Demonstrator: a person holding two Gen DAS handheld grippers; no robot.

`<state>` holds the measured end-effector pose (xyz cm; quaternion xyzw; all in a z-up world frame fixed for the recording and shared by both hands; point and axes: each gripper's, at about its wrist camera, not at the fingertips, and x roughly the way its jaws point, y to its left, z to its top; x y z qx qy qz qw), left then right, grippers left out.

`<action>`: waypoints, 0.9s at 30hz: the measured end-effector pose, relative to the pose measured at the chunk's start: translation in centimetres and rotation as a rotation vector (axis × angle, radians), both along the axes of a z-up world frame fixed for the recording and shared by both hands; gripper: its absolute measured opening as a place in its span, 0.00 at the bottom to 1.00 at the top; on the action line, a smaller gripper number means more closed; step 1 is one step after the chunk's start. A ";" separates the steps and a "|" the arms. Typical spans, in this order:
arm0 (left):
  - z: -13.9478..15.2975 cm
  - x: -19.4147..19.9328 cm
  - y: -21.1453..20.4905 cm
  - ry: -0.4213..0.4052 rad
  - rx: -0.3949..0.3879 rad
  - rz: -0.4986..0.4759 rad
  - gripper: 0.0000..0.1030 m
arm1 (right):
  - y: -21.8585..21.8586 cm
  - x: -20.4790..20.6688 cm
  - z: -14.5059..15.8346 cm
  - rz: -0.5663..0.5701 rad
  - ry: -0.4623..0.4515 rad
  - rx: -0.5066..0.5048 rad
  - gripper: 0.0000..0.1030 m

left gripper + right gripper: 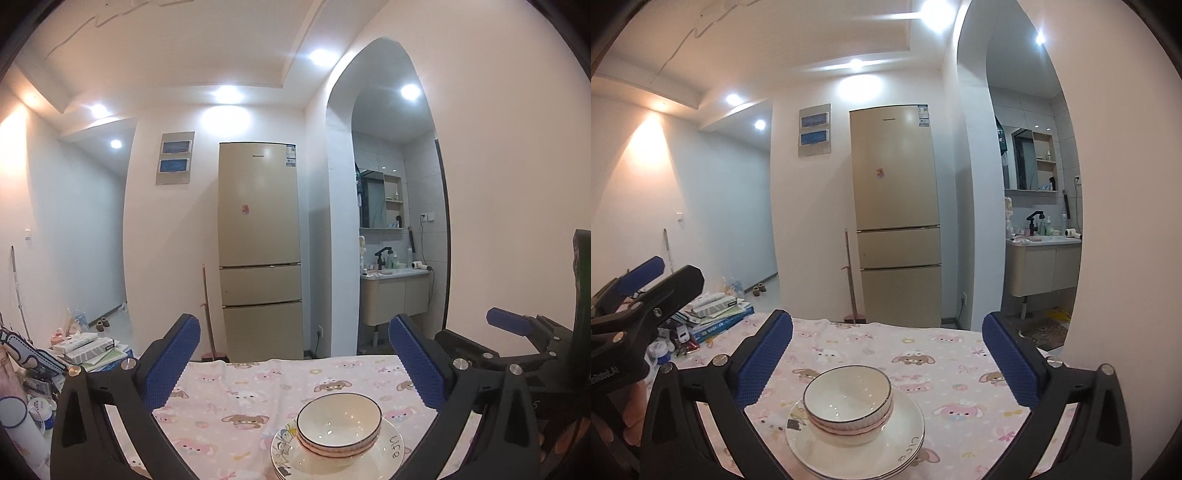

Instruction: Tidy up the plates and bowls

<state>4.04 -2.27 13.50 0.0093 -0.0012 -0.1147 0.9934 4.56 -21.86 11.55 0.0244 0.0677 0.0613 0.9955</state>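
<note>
Two white bowls [338, 424] with dark rims sit nested on a short stack of white plates [391, 454] printed with cartoon drawings and the word "Life". The stack stands on the table near its front edge. My left gripper [295, 325] is held above and behind the stack, open, with nothing between its blue pads. In the right wrist view the bowls [847, 402] and plates [886, 446] lie just below my right gripper [886, 319], which is open and empty too. Both grippers point roughly level across the table.
A pink cartoon tablecloth [923, 350] covers the table. Books and boxes [716, 310] are piled at its left. Past the far edge stand a beige fridge [258, 251] and a broom [207, 314]. A hand [631, 406] holds the left gripper.
</note>
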 end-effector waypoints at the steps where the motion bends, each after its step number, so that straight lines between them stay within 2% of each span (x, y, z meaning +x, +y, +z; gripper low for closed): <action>1: -0.3 -0.3 0.0 -0.006 0.003 -0.001 1.00 | 0.0 -0.3 -0.2 0.009 -0.003 0.008 1.00; 4: -1.6 -1.2 0.0 -0.008 0.030 0.021 1.00 | -0.1 -0.8 -1.5 0.010 -0.020 0.008 1.00; 7: -3.4 -1.5 0.4 -0.010 0.007 0.022 1.00 | -0.1 -1.0 -3.4 -0.009 -0.019 0.010 1.00; 9: -5.0 -1.2 0.3 -0.007 0.022 0.031 1.00 | -0.2 -0.9 -4.6 -0.013 -0.002 0.027 1.00; 12: -6.9 -0.5 0.5 0.023 0.015 0.016 1.00 | 0.0 0.2 -6.5 -0.034 0.025 0.027 1.00; 16: -9.5 0.6 2.0 0.069 -0.059 -0.013 1.00 | 0.4 0.7 -8.3 -0.078 0.001 0.015 1.00; 20: -11.5 1.8 2.4 0.087 -0.051 0.024 1.00 | 0.8 1.1 -9.6 -0.076 -0.005 0.004 1.00; 23: -12.6 3.0 2.8 0.151 -0.076 -0.008 1.00 | 1.1 1.1 -10.7 -0.080 -0.005 -0.022 1.00; 27: -13.9 3.2 2.7 0.141 -0.048 0.028 1.00 | 1.5 1.2 -11.7 -0.085 0.003 -0.058 1.00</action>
